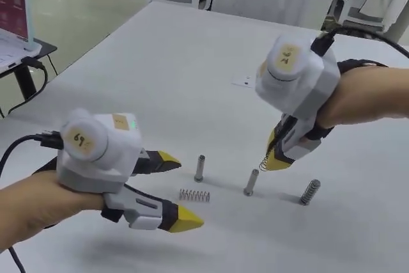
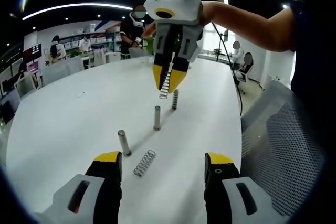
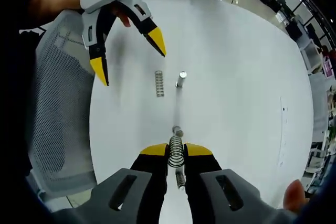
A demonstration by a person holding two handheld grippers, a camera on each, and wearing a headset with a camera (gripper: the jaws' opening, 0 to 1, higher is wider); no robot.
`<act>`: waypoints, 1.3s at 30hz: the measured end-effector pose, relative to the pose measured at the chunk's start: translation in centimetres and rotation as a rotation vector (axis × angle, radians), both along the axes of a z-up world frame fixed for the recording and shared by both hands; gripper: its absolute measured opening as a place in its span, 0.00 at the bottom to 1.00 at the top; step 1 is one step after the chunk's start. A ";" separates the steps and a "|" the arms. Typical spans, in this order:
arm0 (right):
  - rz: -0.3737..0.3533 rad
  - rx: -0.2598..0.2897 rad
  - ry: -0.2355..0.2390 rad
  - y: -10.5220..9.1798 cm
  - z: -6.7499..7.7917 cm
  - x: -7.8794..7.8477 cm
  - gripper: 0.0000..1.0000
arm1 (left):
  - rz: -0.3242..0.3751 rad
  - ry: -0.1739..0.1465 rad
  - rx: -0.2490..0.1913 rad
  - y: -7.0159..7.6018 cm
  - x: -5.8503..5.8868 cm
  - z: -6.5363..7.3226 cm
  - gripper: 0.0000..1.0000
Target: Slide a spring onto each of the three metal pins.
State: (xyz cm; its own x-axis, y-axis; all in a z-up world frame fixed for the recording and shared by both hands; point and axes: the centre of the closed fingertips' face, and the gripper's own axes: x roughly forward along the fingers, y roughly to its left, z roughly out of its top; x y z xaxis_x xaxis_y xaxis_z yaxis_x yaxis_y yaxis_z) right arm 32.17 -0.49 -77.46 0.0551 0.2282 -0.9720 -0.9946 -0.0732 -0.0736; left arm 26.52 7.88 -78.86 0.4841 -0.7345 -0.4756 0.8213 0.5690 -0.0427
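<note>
A spring point(image 3: 176, 150) is pinched in the right hand-held gripper point(image 1: 276, 161), which is closed on it. The spring hangs out past the yellow tips, just above and beside the middle pin point(image 1: 251, 182). That pin is bare. The end pin point(image 1: 310, 192) under the right arm already has a spring around it, so I think one of the three is done. The other end pin point(image 1: 200, 168) is bare too. A loose spring point(image 1: 194, 195) lies flat on the white counter point(image 1: 160, 81) close to it. The left hand-held gripper point(image 1: 181, 190) is open and holds nothing, and it points at that loose spring with its jaws wide apart. To do this step well, the hole at the bottom of the held spring should sit right over the top of the middle pin. The spring should stand straight up like the pin does. Then it should go down slowly, and the jaws should let go only when the pin is well inside the coils. The spring is bendy, so a crooked push could make it bend or bump the pin. I cannot tell if the pins are fixed to the counter.
</note>
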 end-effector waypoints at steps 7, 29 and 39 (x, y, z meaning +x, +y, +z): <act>0.012 -0.032 0.004 0.2 -0.8 0.4 0.09 | -0.004 0.003 0.002 0.0 -0.1 -0.1 0.59; 0.022 -0.085 0.029 0.6 -2.7 1.1 0.09 | -0.009 0.007 0.000 0.0 -0.1 -0.2 0.56; 0.024 -0.126 0.033 0.7 -4.0 1.1 0.09 | -0.014 0.008 0.000 -0.1 -0.2 -0.3 0.56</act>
State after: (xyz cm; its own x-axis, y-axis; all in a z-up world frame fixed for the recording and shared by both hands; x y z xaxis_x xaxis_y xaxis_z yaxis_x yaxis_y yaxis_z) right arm 33.23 0.23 -81.51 0.0183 0.1050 -0.9943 -0.9942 -0.1032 -0.0292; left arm 26.35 7.82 -79.11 0.4700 -0.7411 -0.4795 0.8289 0.5572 -0.0487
